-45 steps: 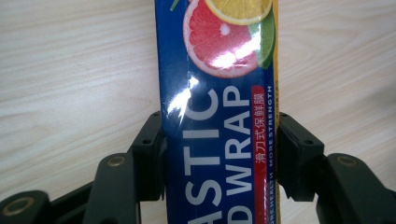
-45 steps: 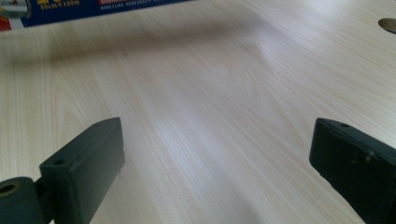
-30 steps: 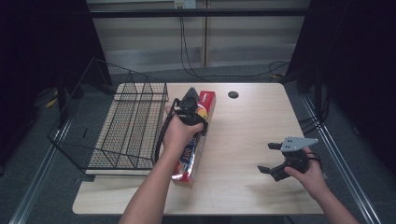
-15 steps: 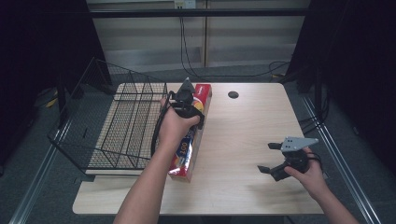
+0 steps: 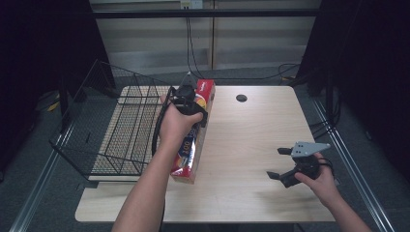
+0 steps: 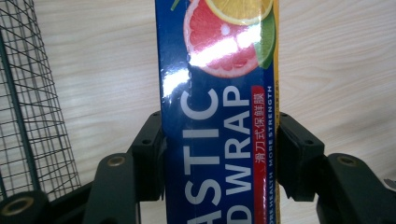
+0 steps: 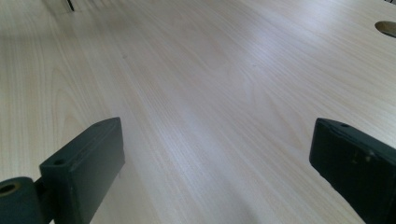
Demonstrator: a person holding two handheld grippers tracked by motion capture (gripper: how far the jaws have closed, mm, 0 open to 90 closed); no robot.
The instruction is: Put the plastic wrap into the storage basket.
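Observation:
A long blue and red plastic wrap box (image 5: 186,159) lies lengthwise on the wooden table (image 5: 241,140), just right of the wire basket. My left gripper (image 5: 186,99) is over its far half. In the left gripper view the box (image 6: 217,93) runs between both black jaws, whose pads (image 6: 152,154) press against its two long sides, so my left gripper (image 6: 219,154) is shut on it. My right gripper (image 5: 277,163) rests near the table's front right, and my right gripper (image 7: 215,163) is open wide over bare wood.
A black wire basket (image 5: 111,130) stands on the table's left part, its near wall folded outward past the edge. A round cable hole (image 5: 241,98) sits at the back centre of the table and shows as the hole (image 7: 386,28) in the right gripper view.
My left hand and gripper have shifted toward the far left, and the box has moved a little that way with them. The right gripper has stayed where it was.

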